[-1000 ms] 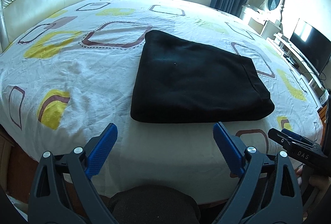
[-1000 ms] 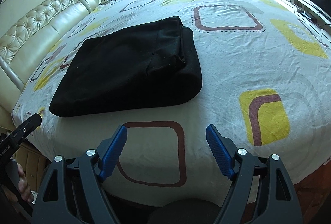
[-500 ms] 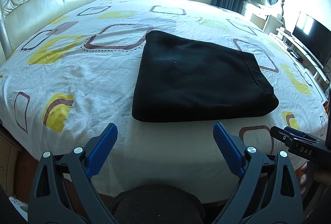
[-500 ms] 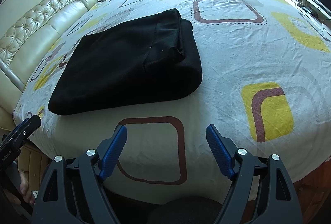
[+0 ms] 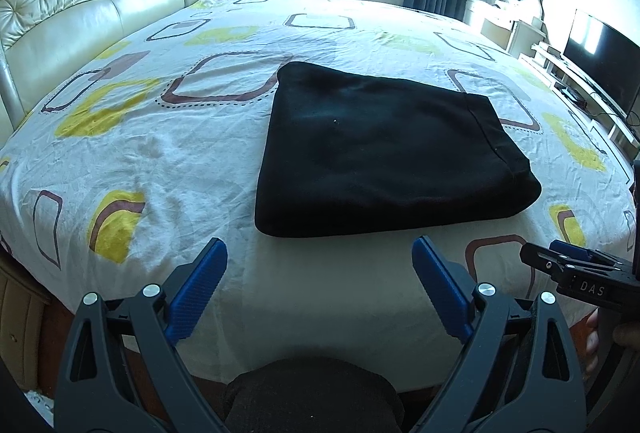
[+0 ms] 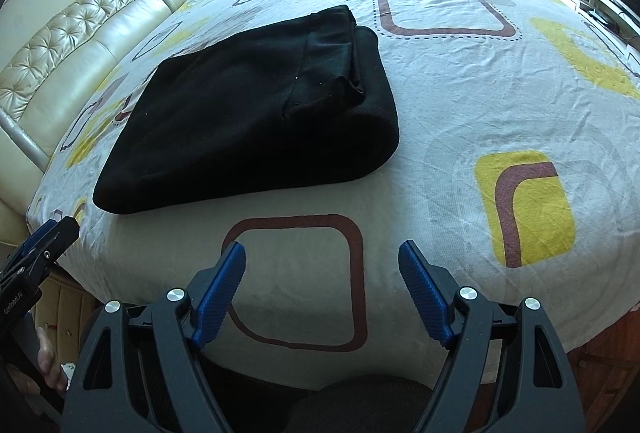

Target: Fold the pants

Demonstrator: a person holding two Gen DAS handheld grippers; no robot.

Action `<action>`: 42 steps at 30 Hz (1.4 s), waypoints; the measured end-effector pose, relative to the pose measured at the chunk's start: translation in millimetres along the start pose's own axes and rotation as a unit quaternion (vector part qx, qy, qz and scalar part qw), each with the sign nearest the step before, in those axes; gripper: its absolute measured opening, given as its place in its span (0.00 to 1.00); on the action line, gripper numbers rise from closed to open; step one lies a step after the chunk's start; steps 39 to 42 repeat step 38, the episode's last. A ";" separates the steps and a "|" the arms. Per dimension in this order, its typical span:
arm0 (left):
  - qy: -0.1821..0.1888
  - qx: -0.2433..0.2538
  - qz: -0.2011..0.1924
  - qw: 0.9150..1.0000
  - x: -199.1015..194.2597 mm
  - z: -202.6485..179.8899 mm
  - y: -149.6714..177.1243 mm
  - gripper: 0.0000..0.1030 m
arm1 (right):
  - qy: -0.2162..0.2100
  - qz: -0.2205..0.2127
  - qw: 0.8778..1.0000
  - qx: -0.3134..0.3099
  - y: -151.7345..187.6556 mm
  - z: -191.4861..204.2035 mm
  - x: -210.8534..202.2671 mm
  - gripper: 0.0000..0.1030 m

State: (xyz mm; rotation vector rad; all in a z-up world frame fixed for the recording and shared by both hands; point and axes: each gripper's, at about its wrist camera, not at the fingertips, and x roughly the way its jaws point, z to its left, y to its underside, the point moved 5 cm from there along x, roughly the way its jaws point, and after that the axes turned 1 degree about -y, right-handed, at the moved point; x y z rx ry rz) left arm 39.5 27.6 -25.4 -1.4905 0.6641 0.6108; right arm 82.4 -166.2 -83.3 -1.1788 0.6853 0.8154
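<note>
The folded black pants (image 6: pixel 256 113) lay on the bed (image 6: pixel 460 105). Nearer its edge, the right gripper (image 6: pixel 322 265) hovered, fingers (image 6: pixel 218 297) apart, empty.

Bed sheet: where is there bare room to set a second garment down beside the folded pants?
Bare bed sheet lies right of the folded pants, out toward the TV side. More lies between the pants and the headboard. The near strip is narrow; both open grippers hover there.

Your pants (image 5: pixel 384 153) are matt black fleecy cloth on a wrinkled cotton-like bed sheet (image 5: pixel 168 169); the headboard (image 5: pixel 80 13) looks glossy tufted leather, your fingers (image 5: pixel 198 287) ribbed blue plastic.
</note>
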 end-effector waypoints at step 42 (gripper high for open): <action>-0.111 -0.024 -0.056 0.992 52.7 110.1 -101.5 0.98 | -0.053 -0.020 0.998 0.027 -72.1 -15.7 -15.2 0.79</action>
